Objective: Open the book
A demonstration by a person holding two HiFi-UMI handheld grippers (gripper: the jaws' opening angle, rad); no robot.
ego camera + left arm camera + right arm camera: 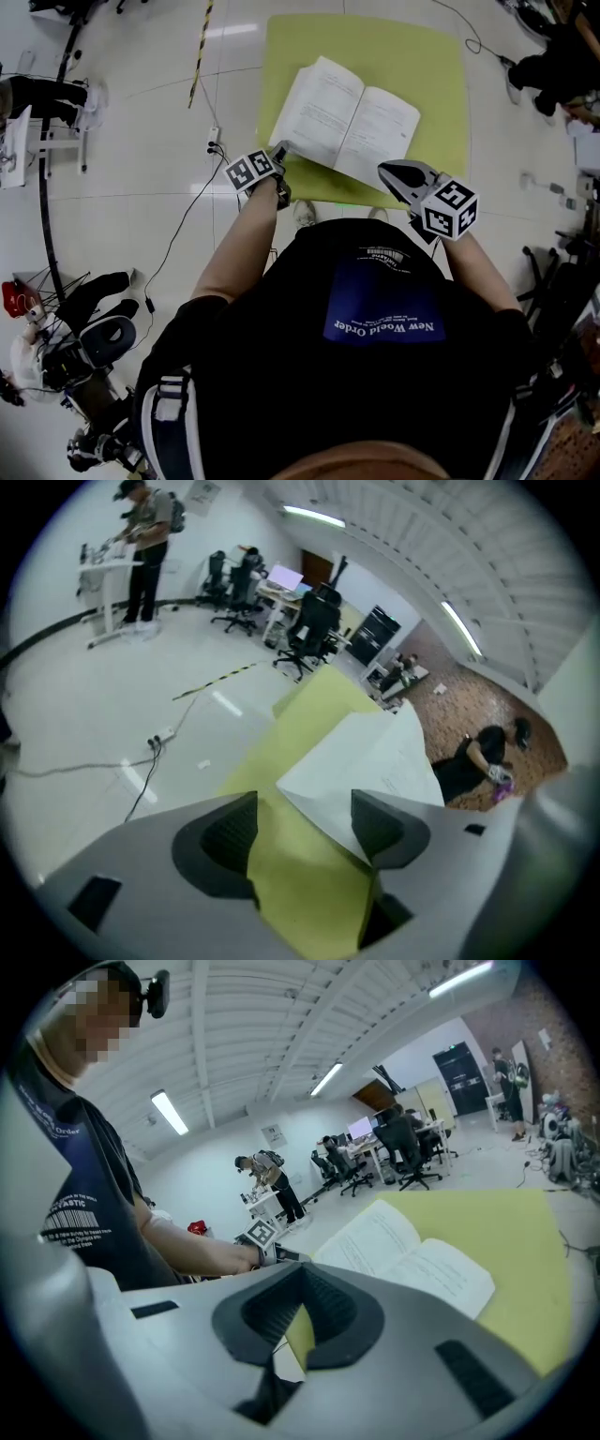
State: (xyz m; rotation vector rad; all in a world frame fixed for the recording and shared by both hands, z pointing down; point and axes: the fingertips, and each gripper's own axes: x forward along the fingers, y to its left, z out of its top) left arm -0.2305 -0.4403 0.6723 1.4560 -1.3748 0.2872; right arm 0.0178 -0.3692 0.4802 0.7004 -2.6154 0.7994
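Note:
The book (347,122) lies open, pages up, on the yellow-green table (441,84). My left gripper (279,150) is at the book's near left corner with its jaws wide apart. In the left gripper view the book's (375,752) corner points into the gap between the pads of the left gripper (305,827), and nothing presses on it. My right gripper (386,169) hovers by the table's front edge, right of the book and apart from it. In the right gripper view its jaws meet at the tips of the right gripper (300,1274), empty, with the book (412,1255) beyond.
A power strip (214,141) with cables lies on the floor left of the table, beside a yellow-black striped tape (199,52). A person (141,546) stands at a desk, and office chairs (314,630) are farther back. Gear clutters the floor at the lower left (84,328).

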